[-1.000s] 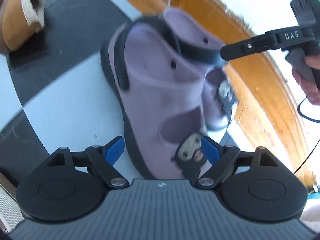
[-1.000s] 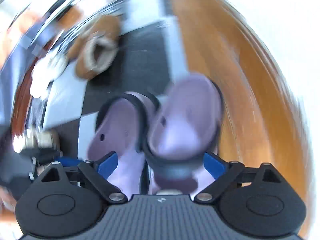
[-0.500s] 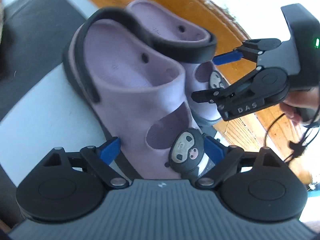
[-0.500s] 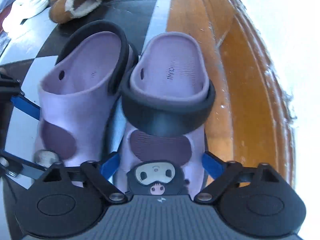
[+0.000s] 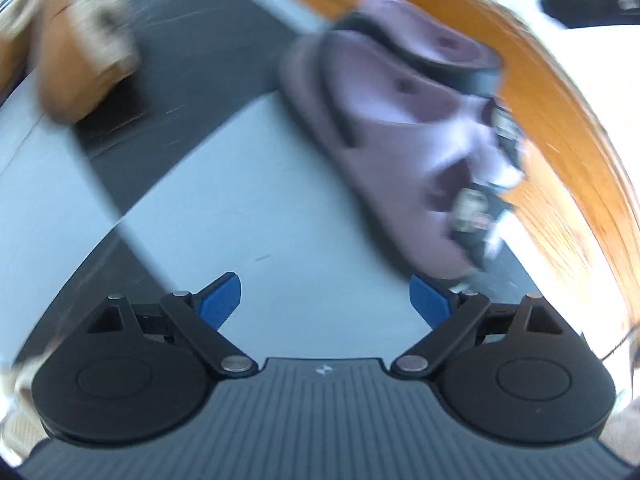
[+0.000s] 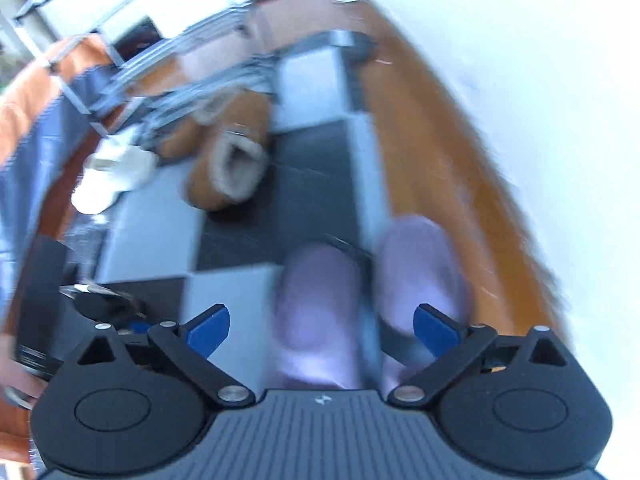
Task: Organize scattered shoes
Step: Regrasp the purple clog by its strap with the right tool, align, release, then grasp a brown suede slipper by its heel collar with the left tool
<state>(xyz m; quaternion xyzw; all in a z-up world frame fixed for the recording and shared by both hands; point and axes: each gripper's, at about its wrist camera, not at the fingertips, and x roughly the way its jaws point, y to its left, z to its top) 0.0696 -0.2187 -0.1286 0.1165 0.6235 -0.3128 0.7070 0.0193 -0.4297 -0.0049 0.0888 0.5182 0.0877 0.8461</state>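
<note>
Tan slippers (image 6: 230,160) lay far-left beyond the paired lilac clogs (image 6: 320,312), nearer your spread, empty left claw (image 5: 325,300); your empty right claw (image 6: 322,326) was opening.

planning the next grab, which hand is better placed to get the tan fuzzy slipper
Left, probably. The tan slipper lies on the left claw's side of the mat, while the right claw hangs over the purple clogs, jaws opening. Both claws hold nothing.
</note>
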